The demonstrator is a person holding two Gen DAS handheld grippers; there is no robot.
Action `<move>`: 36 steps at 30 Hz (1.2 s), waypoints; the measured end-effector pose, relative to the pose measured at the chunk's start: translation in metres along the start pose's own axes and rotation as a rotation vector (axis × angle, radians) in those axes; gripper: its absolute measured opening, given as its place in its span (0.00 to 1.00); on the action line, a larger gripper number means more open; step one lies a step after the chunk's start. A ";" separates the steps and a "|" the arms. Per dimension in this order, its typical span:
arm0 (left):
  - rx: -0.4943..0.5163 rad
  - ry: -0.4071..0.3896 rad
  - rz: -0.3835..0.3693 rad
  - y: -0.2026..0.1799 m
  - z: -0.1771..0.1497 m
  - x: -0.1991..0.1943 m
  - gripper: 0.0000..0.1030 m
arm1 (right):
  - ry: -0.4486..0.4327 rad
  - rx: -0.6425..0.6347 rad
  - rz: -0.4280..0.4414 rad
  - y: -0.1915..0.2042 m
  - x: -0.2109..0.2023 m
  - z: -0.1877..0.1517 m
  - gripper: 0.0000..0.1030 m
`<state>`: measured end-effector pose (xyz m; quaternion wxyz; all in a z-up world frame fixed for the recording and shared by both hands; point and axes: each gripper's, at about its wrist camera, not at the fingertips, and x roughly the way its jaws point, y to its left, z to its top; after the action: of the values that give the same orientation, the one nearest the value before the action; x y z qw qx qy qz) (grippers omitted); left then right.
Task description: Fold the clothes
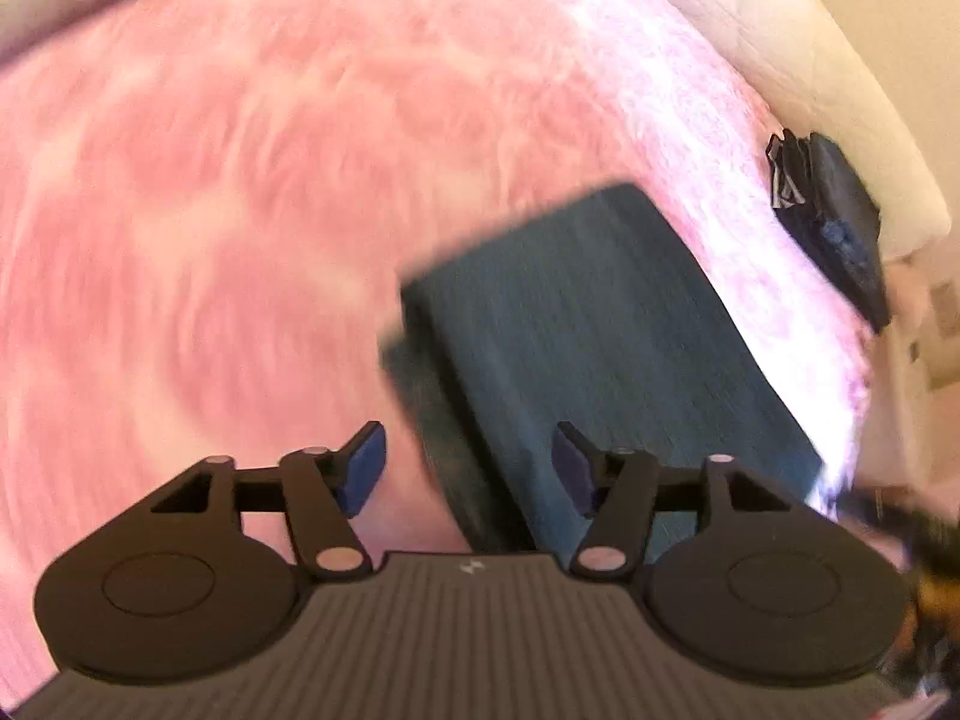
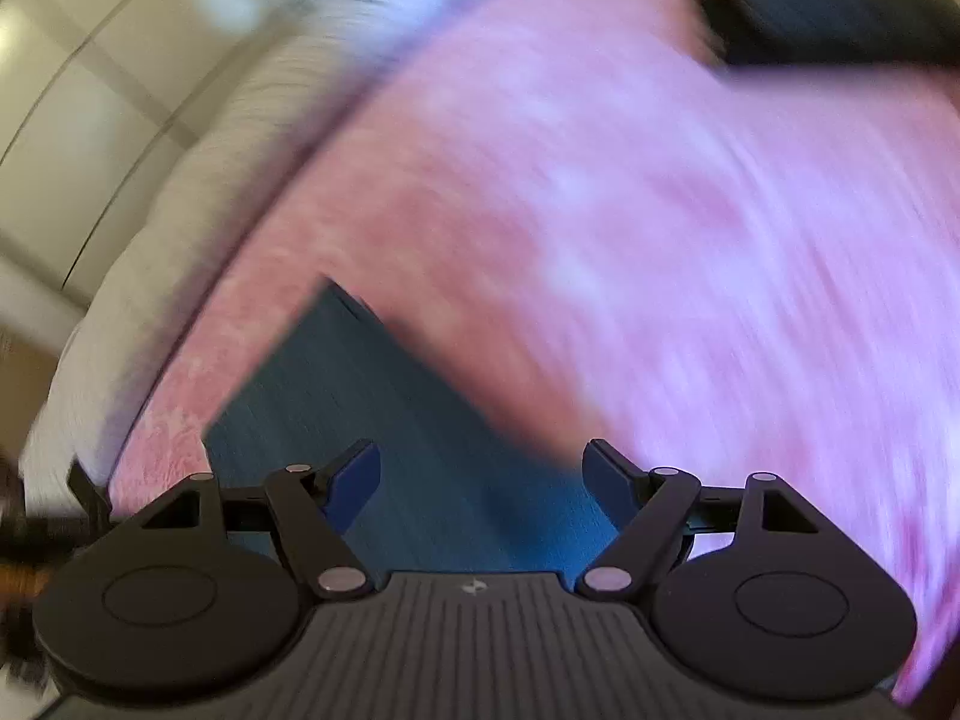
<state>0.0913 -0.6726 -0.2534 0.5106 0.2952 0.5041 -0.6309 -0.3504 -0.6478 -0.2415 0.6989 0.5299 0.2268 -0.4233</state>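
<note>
Nearest in the left wrist view, the left gripper (image 1: 469, 468) hangs above the bed with its blue-padded fingers (image 1: 364, 468) spread apart and nothing between them. Just beyond and a little to the right lies the folded garment (image 1: 600, 336) — a dark teal, flat rectangular stack with a squared far corner, resting on the pink blanket (image 1: 210, 210). The garment's near end runs under the gap between the fingers, though no pad touches it. The fuzzy blanket fills the left and far parts of the view, blurred by motion. Farther to the right, at the blanket's edge, a crumpled black item (image 1: 834, 222) sits against a cream-coloured surface (image 1: 750, 30); what it is cannot be told.

In the right wrist view, the right gripper (image 2: 481, 480) is likewise spread wide and empty, its fingers (image 2: 355, 483) clear of the cloth. The teal garment (image 2: 384, 420) lies just ahead and to the left, one corner pointing away. The pink blanket (image 2: 660, 210) stretches far and right — heavily smeared. Along its left edge runs a white mattress side (image 2: 198, 192), with pale panels (image 2: 90, 90) beyond. A dark shape (image 2: 840, 12) sits at the far right.
</note>
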 end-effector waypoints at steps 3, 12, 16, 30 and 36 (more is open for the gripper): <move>0.069 0.041 0.002 0.005 0.031 0.026 0.58 | 0.041 0.146 0.035 -0.024 0.012 -0.029 0.76; -0.057 0.197 -0.079 0.038 0.025 0.089 0.68 | 0.070 0.399 0.159 -0.051 0.080 -0.034 0.38; -0.112 0.236 -0.104 0.016 -0.010 0.088 0.68 | 0.097 0.293 0.168 -0.059 0.065 0.013 0.27; -0.232 0.096 -0.107 -0.009 -0.068 0.052 0.68 | -0.003 0.035 0.013 -0.060 0.058 0.098 0.66; -0.342 0.120 -0.129 0.016 -0.058 0.064 0.71 | 0.042 0.128 0.020 -0.067 0.039 0.028 0.67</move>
<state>0.0785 -0.6397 -0.3345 0.4807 0.2082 0.6513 -0.5490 -0.3890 -0.6931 -0.2988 0.6628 0.5848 0.2085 -0.4186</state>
